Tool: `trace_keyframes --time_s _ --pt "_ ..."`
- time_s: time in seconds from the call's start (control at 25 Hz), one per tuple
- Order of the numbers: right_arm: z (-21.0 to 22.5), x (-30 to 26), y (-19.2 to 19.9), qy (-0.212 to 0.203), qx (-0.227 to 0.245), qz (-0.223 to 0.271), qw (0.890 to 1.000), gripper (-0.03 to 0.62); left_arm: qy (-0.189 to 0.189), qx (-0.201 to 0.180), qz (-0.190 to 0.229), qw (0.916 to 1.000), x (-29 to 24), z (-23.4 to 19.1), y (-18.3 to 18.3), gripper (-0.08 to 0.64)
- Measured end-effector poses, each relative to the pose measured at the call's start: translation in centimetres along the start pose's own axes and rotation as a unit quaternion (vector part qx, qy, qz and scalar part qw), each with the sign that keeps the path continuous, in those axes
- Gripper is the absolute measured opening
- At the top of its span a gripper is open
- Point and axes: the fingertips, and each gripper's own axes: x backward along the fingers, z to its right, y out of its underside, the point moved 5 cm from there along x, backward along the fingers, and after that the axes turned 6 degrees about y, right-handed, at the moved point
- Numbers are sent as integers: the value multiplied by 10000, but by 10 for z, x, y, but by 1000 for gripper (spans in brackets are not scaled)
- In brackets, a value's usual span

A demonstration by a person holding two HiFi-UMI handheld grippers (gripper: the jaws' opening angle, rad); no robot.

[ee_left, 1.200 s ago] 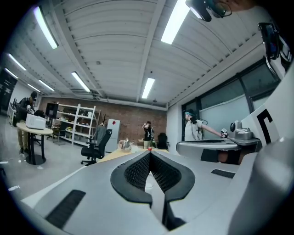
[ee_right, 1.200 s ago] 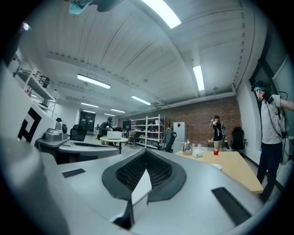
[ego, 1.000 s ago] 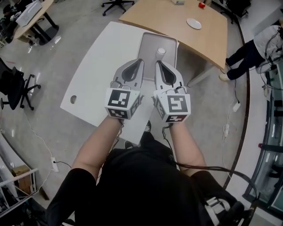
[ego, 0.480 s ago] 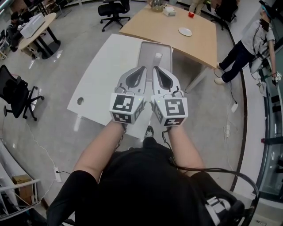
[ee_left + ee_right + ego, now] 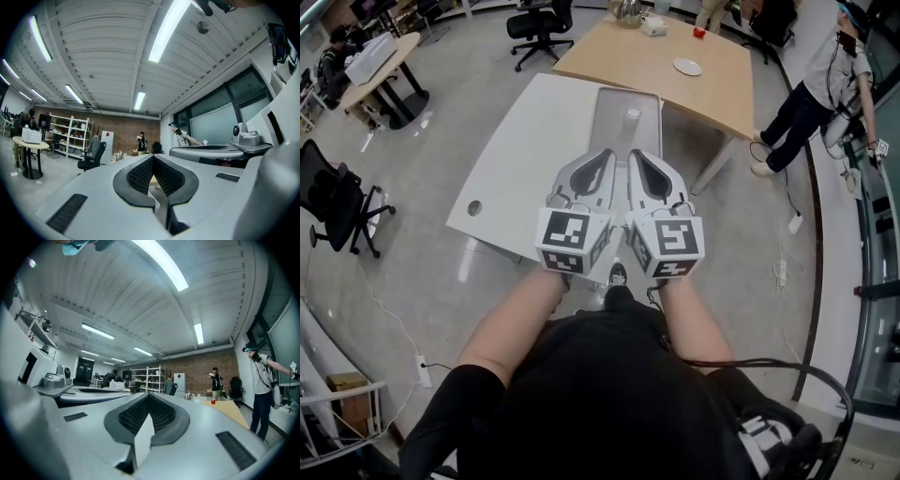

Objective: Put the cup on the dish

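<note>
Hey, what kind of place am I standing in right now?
Probably an open-plan office or lab workspace: a white desk and a wooden desk, rolling office chairs, and storage shelves against a brick wall.

Small white cylindrical cup [image 5: 633, 115] and small round white dish [image 5: 686, 67], well apart on separate benches.
The cup stands upright at the far end of a grey rectangular tray [image 5: 612, 131] on the white bench [image 5: 534, 150]. The dish lies flat on the wooden bench [image 5: 652, 52], between 1 and 2 o'clock from the cup.
</note>
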Motion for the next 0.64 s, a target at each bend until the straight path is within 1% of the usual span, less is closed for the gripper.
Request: trace_keyframes --time_s 0.36,0.64 --pt "-16 32 -6 17 45 -12 10000 12 50 -18 -22 10000 32 19 -6 0" --pt "-11 48 -10 -13 62 -24 10000 12 82 -104 -23 9999 36 36 -11 0"
